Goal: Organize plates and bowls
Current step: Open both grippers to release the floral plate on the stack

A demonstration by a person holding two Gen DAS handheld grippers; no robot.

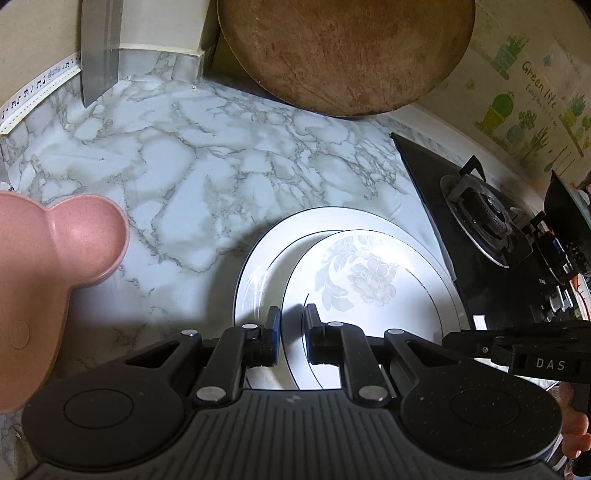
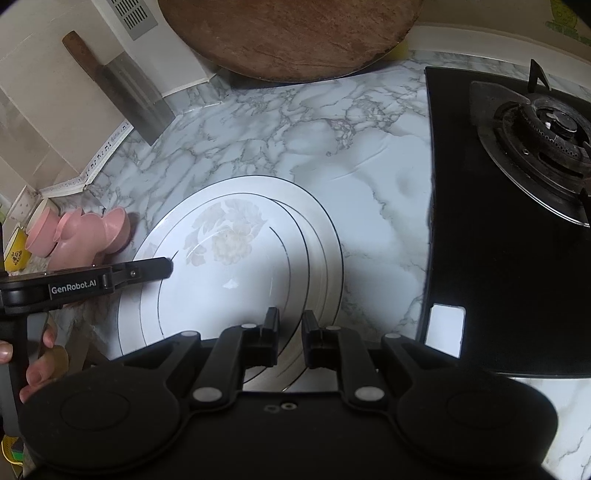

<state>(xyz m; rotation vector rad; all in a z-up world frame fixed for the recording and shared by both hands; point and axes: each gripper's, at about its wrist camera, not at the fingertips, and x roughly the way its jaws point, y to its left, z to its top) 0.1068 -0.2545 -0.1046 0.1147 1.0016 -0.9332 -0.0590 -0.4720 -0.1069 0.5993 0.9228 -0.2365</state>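
Two white plates with thin dark rim lines lie stacked on the marble counter. The upper floral plate [image 1: 369, 288] [image 2: 229, 266] sits off-centre on the lower plate [image 1: 258, 266] [image 2: 321, 236]. My left gripper [image 1: 291, 325] straddles the upper plate's near rim with a narrow gap between its fingers; it also shows in the right wrist view [image 2: 168, 266] over that plate's left side. My right gripper [image 2: 290, 328] hovers above the plates' near right edge, its fingers slightly apart and empty. A pink bear-shaped bowl [image 1: 48, 266] [image 2: 85, 240] sits left of the plates.
A round wooden chopping board [image 1: 343, 51] [image 2: 288, 33] leans at the back. A cleaver [image 1: 98, 51] [image 2: 136, 103] rests against the left wall. A black gas hob [image 1: 480, 229] [image 2: 517, 206] lies right of the plates. More bowls [image 2: 18, 254] stand at the far left.
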